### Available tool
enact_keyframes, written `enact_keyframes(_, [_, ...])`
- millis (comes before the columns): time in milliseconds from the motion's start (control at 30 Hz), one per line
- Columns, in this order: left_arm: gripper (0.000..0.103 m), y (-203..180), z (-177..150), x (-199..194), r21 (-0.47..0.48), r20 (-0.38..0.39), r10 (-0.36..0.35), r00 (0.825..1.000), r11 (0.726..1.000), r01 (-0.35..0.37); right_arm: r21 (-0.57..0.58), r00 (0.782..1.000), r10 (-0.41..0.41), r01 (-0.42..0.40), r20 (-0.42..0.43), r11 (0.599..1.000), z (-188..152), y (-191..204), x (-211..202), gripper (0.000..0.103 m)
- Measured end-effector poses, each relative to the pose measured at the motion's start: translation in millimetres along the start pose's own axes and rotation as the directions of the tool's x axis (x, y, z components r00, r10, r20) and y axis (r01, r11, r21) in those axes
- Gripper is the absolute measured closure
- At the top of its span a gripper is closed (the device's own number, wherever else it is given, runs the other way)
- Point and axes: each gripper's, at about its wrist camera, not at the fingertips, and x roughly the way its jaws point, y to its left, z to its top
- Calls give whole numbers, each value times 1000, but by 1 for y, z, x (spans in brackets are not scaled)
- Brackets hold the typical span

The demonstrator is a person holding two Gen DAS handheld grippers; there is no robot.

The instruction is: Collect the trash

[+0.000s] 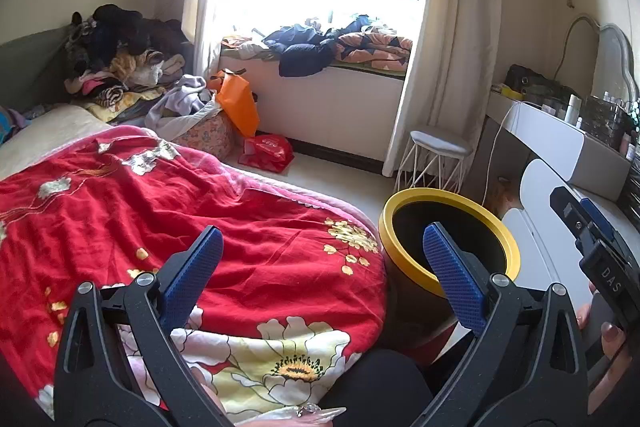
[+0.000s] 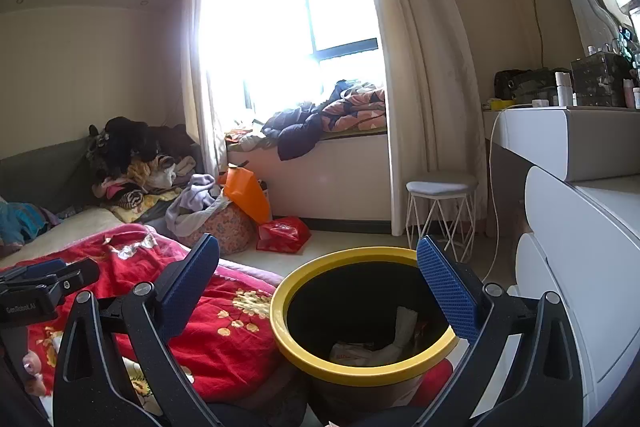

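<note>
- Broadly, a cluttered bedroom: a bright window (image 2: 288,39) at the far wall with pale curtains, and a window seat (image 2: 340,163) piled with clothes.
- At left, a bed under a red floral quilt (image 1: 168,219), with heaped clothing at its far end.
- At right, a white dresser (image 2: 580,227) carrying bottles, with a small white stool (image 2: 440,211) beyond it.
- On the far floor, an orange bag (image 1: 238,103) and a red bag (image 1: 266,151).
- Near the bed's right edge stands a yellow-rimmed bin (image 2: 360,311); the trash (image 2: 376,343), crumpled white paper and wrappers, lies inside at the bottom.
- Left gripper (image 1: 320,275) hangs over the quilt's edge, fingers spread wide, holding nothing.
- Right gripper (image 2: 316,295) hovers above the bin mouth, fingers likewise released and empty.
- Risk, as a judgement: a careless swing could knock the bin's rim and tip it, spilling what has been gathered; the blue pads (image 1: 192,275) could also snag the loose quilt.
</note>
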Motion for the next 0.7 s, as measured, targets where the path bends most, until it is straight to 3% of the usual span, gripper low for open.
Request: enact_keyframes(700, [11,1,0,1,-1,-5,2,1000,1000,-2,11,1000,-7,7,0,1000,-1,-3,0,7])
